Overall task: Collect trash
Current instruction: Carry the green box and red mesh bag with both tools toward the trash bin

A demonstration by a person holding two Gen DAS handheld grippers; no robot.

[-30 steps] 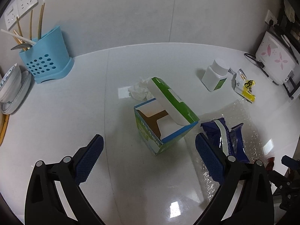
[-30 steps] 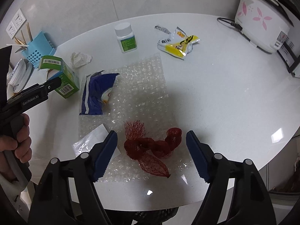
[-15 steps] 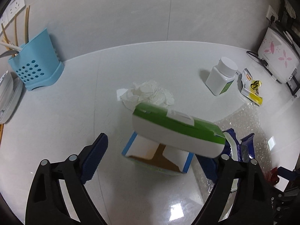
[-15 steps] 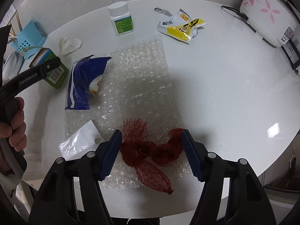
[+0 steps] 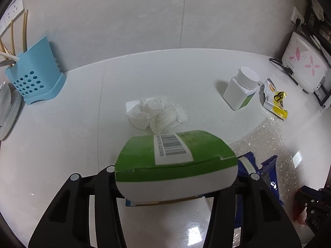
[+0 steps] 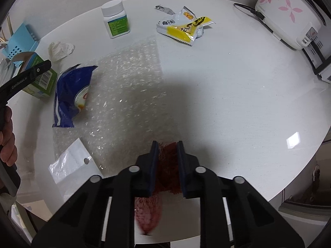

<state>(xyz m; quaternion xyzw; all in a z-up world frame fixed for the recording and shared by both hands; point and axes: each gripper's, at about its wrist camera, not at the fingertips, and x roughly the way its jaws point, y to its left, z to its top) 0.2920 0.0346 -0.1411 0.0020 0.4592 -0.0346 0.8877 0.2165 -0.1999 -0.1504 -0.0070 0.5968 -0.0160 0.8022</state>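
Both tools have narrowed since a second ago | right tool (image 6: 167,166) clamps red mesh net (image 6: 168,161) at near worktop (image 6: 238,95) edge | left tool (image 5: 175,183) closing around green carton (image 5: 175,161), contact hidden

On the table (image 6: 238,95), the bubble wrap (image 6: 128,82) lies spread in the middle. A snack bag (image 6: 70,95) rests on its left edge, with the carton (image 5: 175,163) just to the left of that and the crumpled tissue (image 5: 157,113) behind the carton. The bottle (image 6: 115,18) stands behind the wrap, a snack wrapper (image 6: 184,31) to its right (the two well apart). The cooker (image 6: 289,12) sits at the far right, the utensil holder (image 5: 35,76) at the far left.
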